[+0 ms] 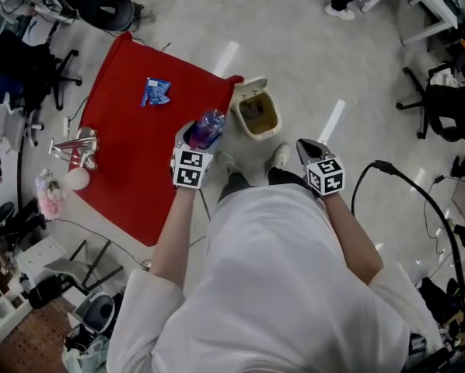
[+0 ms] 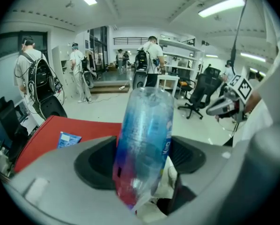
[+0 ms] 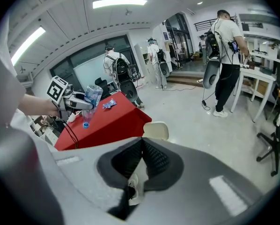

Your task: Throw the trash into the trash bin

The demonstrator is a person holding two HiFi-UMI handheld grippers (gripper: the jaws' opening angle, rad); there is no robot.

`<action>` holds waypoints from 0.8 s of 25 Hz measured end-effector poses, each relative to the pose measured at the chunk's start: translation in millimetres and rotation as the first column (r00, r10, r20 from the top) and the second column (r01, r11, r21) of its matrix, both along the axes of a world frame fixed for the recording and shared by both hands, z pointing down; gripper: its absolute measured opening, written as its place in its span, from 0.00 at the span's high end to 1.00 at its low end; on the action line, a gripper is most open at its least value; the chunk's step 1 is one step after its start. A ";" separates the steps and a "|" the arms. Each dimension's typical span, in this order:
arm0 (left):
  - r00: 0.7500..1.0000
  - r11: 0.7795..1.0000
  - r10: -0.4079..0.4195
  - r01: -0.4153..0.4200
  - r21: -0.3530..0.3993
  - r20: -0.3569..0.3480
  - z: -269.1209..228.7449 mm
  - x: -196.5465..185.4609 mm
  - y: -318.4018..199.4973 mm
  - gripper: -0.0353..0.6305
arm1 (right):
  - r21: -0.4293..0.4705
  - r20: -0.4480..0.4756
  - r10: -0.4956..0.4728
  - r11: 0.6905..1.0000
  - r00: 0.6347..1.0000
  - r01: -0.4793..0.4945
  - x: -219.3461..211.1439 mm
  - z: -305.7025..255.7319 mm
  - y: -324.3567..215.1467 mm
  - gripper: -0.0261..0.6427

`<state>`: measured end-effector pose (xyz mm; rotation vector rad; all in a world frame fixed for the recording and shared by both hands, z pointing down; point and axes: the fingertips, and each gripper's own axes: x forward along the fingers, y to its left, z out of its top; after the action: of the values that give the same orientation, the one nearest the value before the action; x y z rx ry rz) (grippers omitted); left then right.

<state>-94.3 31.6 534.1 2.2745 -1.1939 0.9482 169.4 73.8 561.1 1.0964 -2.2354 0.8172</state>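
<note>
A blue wrapper (image 1: 155,92) lies on the red table (image 1: 131,177). The left gripper (image 1: 197,142) is clamped on a clear plastic bottle (image 1: 208,127) with a blue label, over the table's edge. The open cream trash bin (image 1: 277,120) stands at its two o'clock. The right gripper (image 1: 310,150) has its jaws together, empty.

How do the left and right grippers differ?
The left gripper is shut on a plastic bottle; the right gripper is shut with nothing between its jaws. The left gripper is by the red table's edge, left of the trash bin; the right gripper is over the floor, right of it. Both carry marker cubes.
</note>
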 end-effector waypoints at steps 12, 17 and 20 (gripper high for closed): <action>0.997 0.999 0.045 -0.046 -0.018 -0.061 15.7 63.7 -4.0 0.41 | -0.035 -0.021 0.012 0.999 1.000 -0.012 31.1 15.2 5.2 0.96; 0.996 0.998 0.051 -0.052 -0.021 -0.074 28.0 85.0 -7.2 0.41 | -0.048 -0.029 0.018 0.999 0.999 -0.020 46.3 20.2 7.3 0.96; 0.995 0.998 0.057 -0.059 -0.024 -0.077 36.1 96.6 -8.0 0.41 | -0.058 -0.031 0.019 0.998 0.999 -0.021 53.7 22.9 8.9 0.96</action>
<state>2.3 23.7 570.2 2.3142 -1.0833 0.8836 223.1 82.7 584.1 1.0986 -2.1654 0.8633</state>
